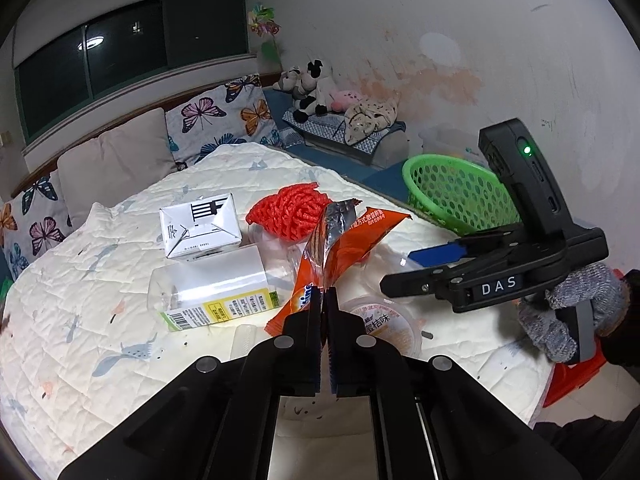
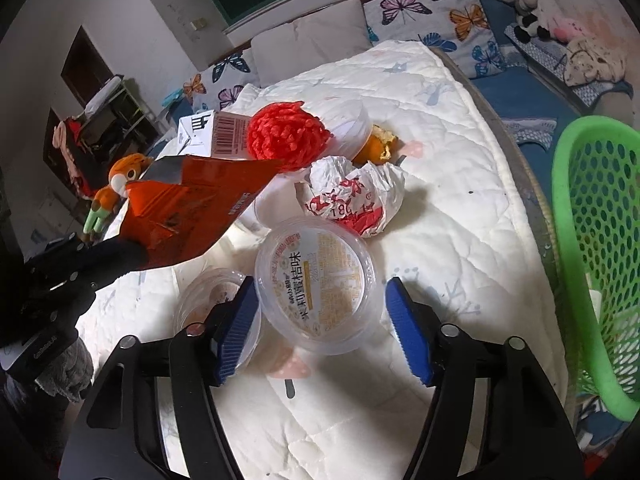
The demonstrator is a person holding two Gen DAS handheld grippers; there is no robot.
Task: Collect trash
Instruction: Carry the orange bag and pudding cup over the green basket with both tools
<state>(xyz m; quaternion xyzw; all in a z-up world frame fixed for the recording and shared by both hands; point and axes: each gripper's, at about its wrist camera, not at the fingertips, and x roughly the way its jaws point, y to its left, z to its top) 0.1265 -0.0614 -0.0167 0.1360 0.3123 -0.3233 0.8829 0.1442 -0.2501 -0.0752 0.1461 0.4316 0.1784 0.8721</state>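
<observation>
A white quilt with small fish prints covers the bed, and the trash lies scattered over it: a milk carton, a clear bottle, a red mesh ball, crumpled paper and orange peel. Butterfly pillows line the headboard under a dark window; plush toys sit by the stained wall. A green basket stands off the quilt's right edge. The left gripper is pressed together, pinching an orange wrapper lifted above the quilt. The right gripper is spread around a jelly cup, pads not touching it; a gloved hand holds it.
</observation>
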